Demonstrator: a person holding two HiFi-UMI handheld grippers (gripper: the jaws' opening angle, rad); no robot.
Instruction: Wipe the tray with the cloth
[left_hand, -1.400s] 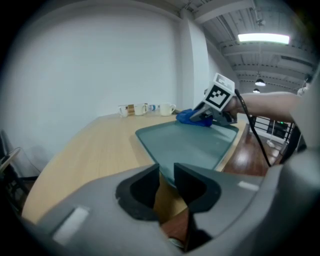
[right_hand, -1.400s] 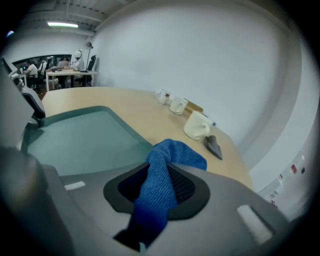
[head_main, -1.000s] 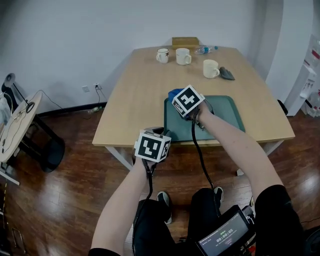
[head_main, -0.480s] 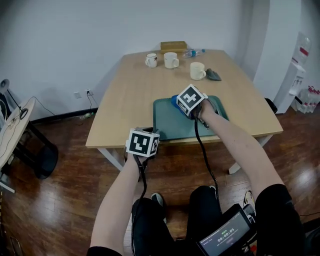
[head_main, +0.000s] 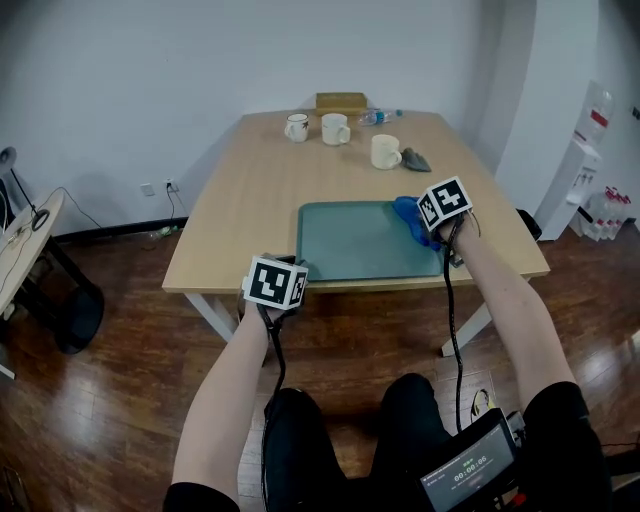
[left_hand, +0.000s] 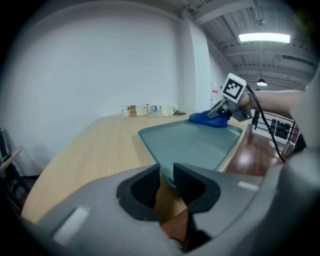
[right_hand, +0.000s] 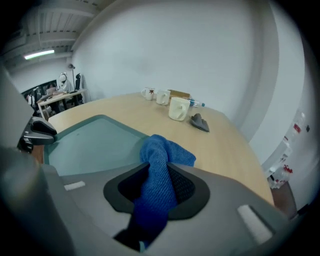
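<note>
The green tray (head_main: 360, 242) lies on the wooden table (head_main: 260, 200) near its front edge. My right gripper (head_main: 432, 228) is shut on the blue cloth (head_main: 408, 211), which rests at the tray's far right corner. In the right gripper view the cloth (right_hand: 169, 150) runs back between the pads of the right gripper (right_hand: 159, 174), with the tray (right_hand: 95, 142) to the left. My left gripper (head_main: 285, 270) is at the tray's near left corner. In the left gripper view its jaws (left_hand: 167, 181) stand almost together on that corner of the tray (left_hand: 190, 145).
At the table's far end stand three mugs: one (head_main: 297, 127), another (head_main: 335, 128) and a third (head_main: 385, 151). A grey rag (head_main: 417, 159), a water bottle (head_main: 381, 117) and a brown box (head_main: 341, 102) are there too. A white dispenser (head_main: 585, 160) stands on the floor at right.
My right gripper has swept the blue cloth across the tray from its far left part to its far right corner. The left gripper has stayed at the near left corner.
</note>
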